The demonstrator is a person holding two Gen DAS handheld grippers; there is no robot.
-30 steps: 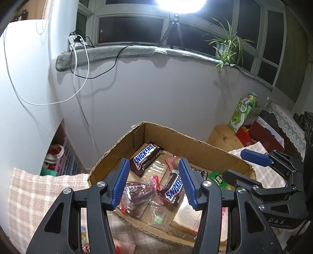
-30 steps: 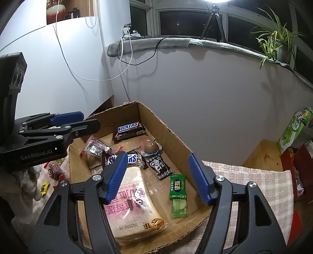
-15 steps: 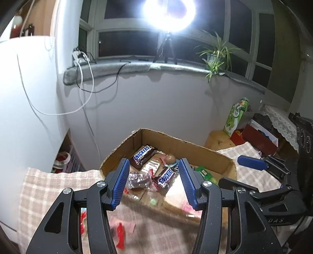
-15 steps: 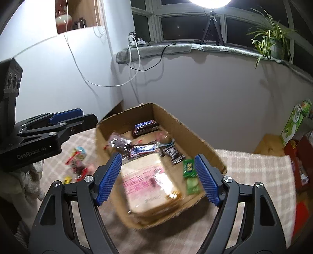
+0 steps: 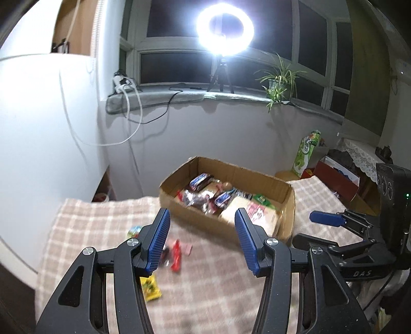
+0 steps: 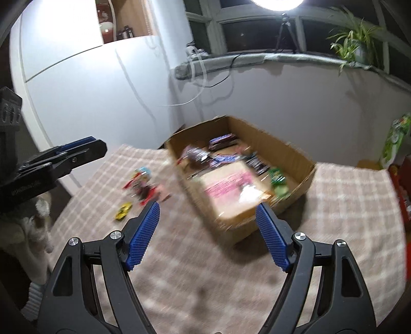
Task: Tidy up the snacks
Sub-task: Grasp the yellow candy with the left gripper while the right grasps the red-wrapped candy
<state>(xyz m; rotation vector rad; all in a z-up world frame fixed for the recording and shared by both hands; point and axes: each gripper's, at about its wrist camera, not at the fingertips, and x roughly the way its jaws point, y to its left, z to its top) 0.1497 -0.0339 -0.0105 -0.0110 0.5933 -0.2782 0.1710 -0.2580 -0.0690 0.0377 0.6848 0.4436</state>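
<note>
A cardboard box point(image 5: 282, 187) point(image 6: 295, 151) stands on the checked cloth, filled with Snickers bars point(image 5: 200, 179), a large pink-printed bread pack point(image 6: 231, 185), green packets point(image 6: 277, 177) and other wrappers. Loose snacks lie left of the box: red wrappers point(image 5: 176, 254) point(image 6: 151, 192), a yellow packet point(image 5: 151, 287) point(image 6: 123, 210) and a colourful one point(image 5: 133, 231). My left gripper point(image 5: 203, 241) hangs open above the cloth, short of the box, nothing between its fingers. My right gripper point(image 6: 208, 236) is also open and empty, in front of the box's near corner.
The checked cloth point(image 6: 205, 282) covers the table. Behind stand a white wall, a sill with cables, a ring light point(image 5: 224, 24) on a tripod and a potted plant point(image 5: 278, 84). A green carton point(image 5: 305, 154) and red boxes point(image 5: 336, 179) sit at the right.
Both grippers have pulled back and up from over the box. The box now looks smaller and farther, and the loose snacks on the cloth have come into view.
</note>
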